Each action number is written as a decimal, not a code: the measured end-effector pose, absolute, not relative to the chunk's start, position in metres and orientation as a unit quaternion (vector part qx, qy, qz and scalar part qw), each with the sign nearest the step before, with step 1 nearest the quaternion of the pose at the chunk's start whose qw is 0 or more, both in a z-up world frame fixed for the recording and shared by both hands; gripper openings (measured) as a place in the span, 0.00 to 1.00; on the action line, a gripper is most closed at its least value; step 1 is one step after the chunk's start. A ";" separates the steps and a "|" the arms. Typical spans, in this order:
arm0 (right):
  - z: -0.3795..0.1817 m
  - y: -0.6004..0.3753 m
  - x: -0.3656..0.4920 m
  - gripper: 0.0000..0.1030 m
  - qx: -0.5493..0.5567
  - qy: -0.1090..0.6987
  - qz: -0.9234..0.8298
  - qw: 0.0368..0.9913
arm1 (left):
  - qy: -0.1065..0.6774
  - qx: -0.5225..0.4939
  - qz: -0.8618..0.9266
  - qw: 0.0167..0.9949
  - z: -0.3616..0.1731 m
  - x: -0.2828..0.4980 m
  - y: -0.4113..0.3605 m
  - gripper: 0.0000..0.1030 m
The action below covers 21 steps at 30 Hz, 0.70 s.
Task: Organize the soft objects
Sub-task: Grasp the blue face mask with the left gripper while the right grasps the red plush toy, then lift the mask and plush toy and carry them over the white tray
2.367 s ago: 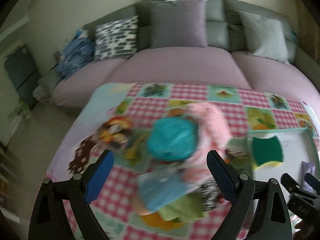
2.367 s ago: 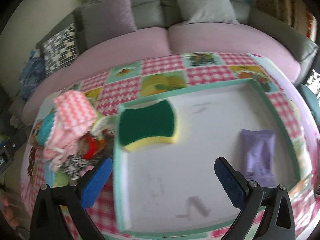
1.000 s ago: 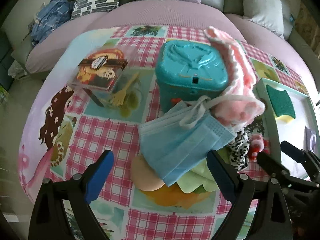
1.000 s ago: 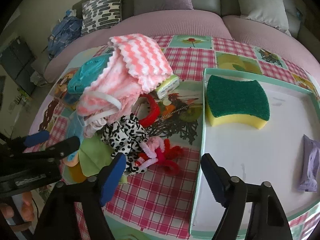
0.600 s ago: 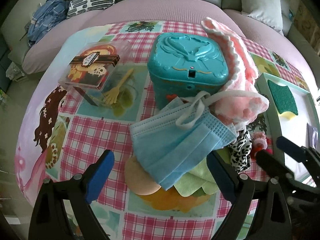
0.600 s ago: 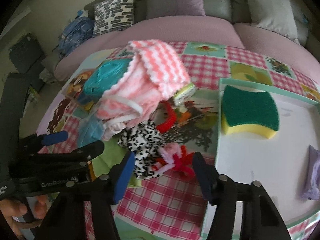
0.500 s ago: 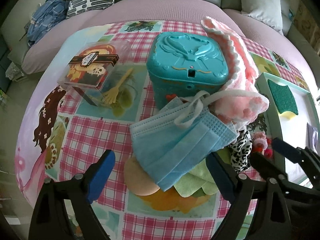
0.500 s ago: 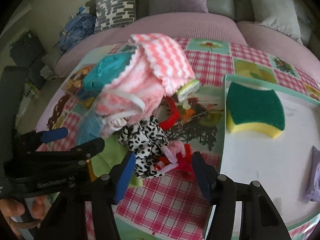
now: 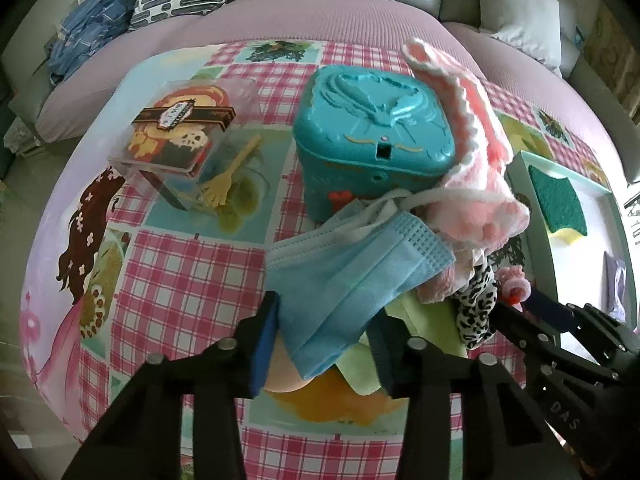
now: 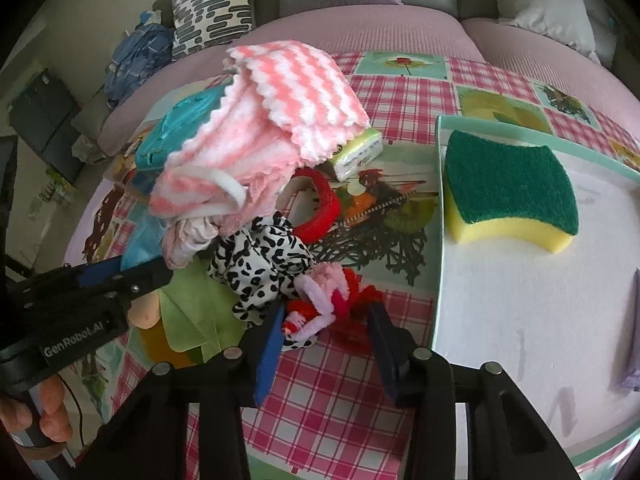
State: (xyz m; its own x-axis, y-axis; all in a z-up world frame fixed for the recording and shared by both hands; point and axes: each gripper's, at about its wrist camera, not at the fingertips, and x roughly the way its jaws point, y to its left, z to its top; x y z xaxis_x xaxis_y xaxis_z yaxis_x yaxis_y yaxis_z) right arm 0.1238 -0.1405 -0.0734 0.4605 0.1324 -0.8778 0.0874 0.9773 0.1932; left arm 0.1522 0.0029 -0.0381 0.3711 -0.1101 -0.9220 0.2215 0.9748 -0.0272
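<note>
A heap of soft things lies on the checked tablecloth. A blue face mask [image 9: 352, 276] lies on top of it, and my left gripper [image 9: 326, 334] stands around the mask's near end, jaws part closed and a little apart from it. A pink-and-white knitted cloth [image 10: 280, 120] drapes over a teal box [image 9: 372, 136]. My right gripper [image 10: 326, 330] stands around a red-and-pink pipe-cleaner bundle [image 10: 328, 300], jaws narrowed, beside a black-and-white spotted scrunchie [image 10: 264, 260]. A green cloth [image 10: 192, 312] and an orange pad [image 9: 320, 400] lie underneath.
A white tray with a teal rim [image 10: 438, 216] at the right holds a green-and-yellow sponge [image 10: 508, 188] and a purple packet [image 10: 632, 328]. A clear plastic box [image 9: 176, 140], a red hair band [image 10: 324, 208] and a tissue pack [image 10: 356, 152] lie around. A pink sofa stands behind.
Both grippers have moved forward and down onto the heap and narrowed their jaws: the left around the blue mask, the right around the pipe-cleaner bundle.
</note>
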 end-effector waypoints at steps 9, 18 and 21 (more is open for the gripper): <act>-0.068 -0.147 0.119 0.31 0.116 0.513 0.017 0.850 | 0.522 0.027 -0.101 0.846 -0.020 0.149 0.015 0.19; -0.062 -0.151 0.119 0.29 0.123 0.507 0.010 0.853 | 0.486 0.006 -0.095 0.869 0.009 0.137 0.027 0.17; -0.058 -0.156 0.118 0.29 0.127 0.503 0.006 0.855 | 0.472 -0.002 -0.108 0.875 0.019 0.134 0.028 0.17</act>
State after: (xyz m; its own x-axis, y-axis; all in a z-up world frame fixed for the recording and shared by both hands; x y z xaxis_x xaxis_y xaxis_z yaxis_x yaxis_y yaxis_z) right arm 0.1178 -0.1558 -0.0578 0.4935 0.1382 -0.8587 0.1167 0.9679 0.2228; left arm 0.1342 0.0283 0.0193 0.5315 -0.1914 -0.8251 0.1882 0.9765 -0.1052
